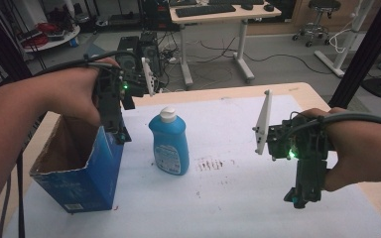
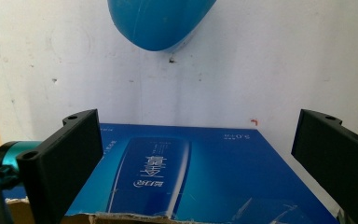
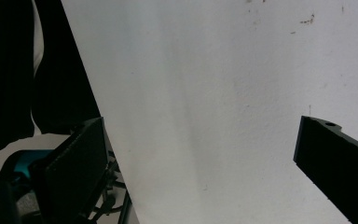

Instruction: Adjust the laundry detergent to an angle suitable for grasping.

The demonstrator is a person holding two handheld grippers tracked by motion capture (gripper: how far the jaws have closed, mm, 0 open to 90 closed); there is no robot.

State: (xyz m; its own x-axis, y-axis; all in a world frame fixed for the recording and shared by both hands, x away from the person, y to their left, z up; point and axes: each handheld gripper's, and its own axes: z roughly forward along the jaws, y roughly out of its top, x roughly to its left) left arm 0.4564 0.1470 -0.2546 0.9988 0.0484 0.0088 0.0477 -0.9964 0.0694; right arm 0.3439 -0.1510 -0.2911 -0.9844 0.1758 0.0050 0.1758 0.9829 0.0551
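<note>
Blue bottle cropped; left gripper jaws apart.

Background, beyond the tabletop
Desk with keyboard; stool right; PC tower; floor cables.

left tongs agape, right tongs (likewise) agape

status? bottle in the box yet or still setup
Done: nothing visibly. The blue bottle stands upright on the white table cover, beside the open blue carton, not inside. In hand: nothing; the left claw hangs open over the carton's near wall, the right claw open above bare cover. Left, if packing is the goal: grasp the bottle and put it in.
</note>
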